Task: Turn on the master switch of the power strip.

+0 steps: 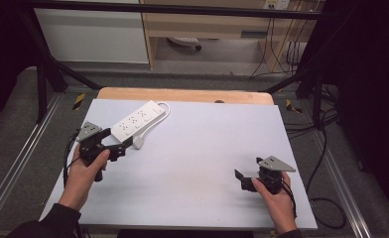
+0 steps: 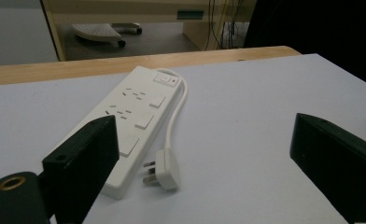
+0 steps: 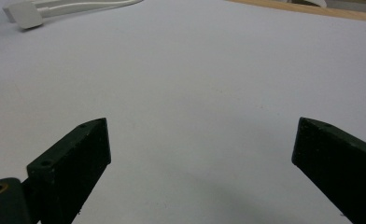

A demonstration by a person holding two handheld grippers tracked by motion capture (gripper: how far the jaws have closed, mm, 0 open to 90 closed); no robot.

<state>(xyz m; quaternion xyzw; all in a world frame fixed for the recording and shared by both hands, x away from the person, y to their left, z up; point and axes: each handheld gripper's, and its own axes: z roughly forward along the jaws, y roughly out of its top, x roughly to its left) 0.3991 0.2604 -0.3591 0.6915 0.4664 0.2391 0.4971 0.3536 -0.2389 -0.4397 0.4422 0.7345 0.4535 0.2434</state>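
Left gripper (image 1: pixel 125 145): held in the person's left hand (image 1: pixel 86 171) at the left side of the table; its jaws stand wide apart with nothing between them, and the tips sit just beside the near end of the power strip.
Power strip (image 1: pixel 137 119): a white bar lying flat on the grey table cover (image 1: pixel 207 163), running at a slant from near the left gripper toward the far edge; its switch end points away from the person.
Cord (image 2: pixel 175 109): leaves the switch end, loops back along the strip's right side and ends near the close corner.
Plug (image 2: pixel 165 163): lies on the cover just beside the strip's near end, pins pointing left toward the strip; in the left gripper view it sits between the two jaws, nearer the left one.
Step in hand: my reading is a reach for the plug with the left gripper.
How to do it well: shift the gripper a little right so the plug sits midway between the jaws, come down low, then close across the plug's flat sides, not on the pins or the thin cord. Keep the left jaw off the strip's corner so the strip does not get pushed.
Risk: the plug is small and light and could skid on the smooth cover.
Right gripper (image 1: pixel 242 179): held in the right hand (image 1: pixel 277 201) well apart at the right, jaws wide and empty over bare cover; it could steady the strip later.
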